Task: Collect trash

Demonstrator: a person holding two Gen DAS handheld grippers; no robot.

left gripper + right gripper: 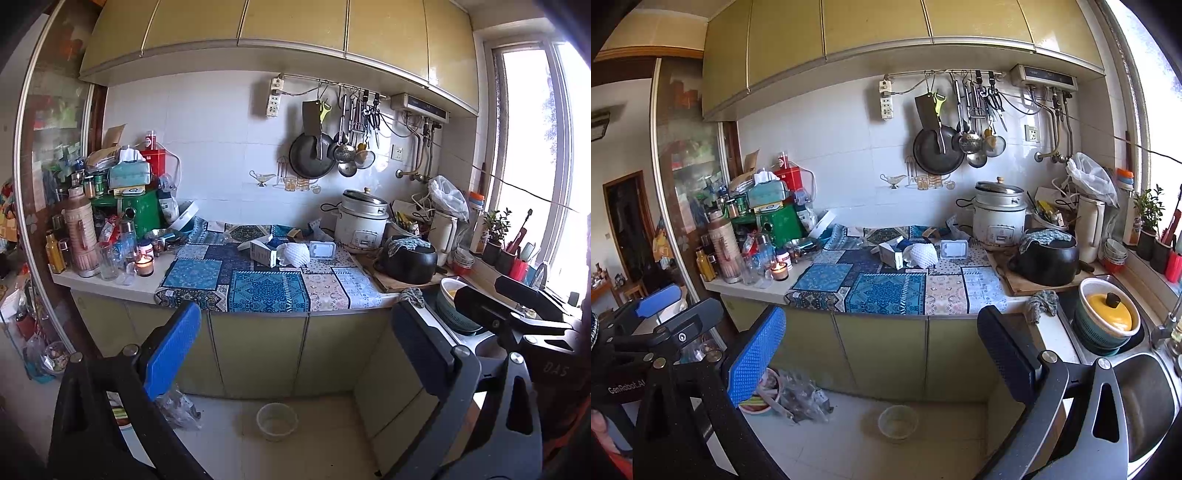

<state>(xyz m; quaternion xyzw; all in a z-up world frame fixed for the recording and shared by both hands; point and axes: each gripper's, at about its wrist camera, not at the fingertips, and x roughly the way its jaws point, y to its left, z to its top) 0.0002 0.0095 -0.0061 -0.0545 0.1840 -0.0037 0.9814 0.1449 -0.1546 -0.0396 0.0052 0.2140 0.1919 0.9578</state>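
On the patterned cloth (pixel 266 288) (pixel 886 291) that covers the counter lie a small white carton (pixel 263 253) (pixel 892 254), a white foam net (pixel 293 254) (pixel 923 255) and a clear plastic tray (pixel 322 249) (pixel 955 248). A clear round container (pixel 277 421) (pixel 898 421) stands on the floor below the cabinets. My left gripper (pixel 295 350) is open and empty, well short of the counter. My right gripper (pixel 882 354) is open and empty too, held beside the left one, which shows at the left edge of the right wrist view.
A lit candle (pixel 144 264) (pixel 780 271), bottles and a green box (pixel 142 212) crowd the counter's left end. A rice cooker (pixel 364 221) (pixel 999 216), a black pot (pixel 408 260) (pixel 1047 258) and the sink (pixel 1145 398) sit right. Crumpled plastic (pixel 181 408) (pixel 805 398) lies on the floor.
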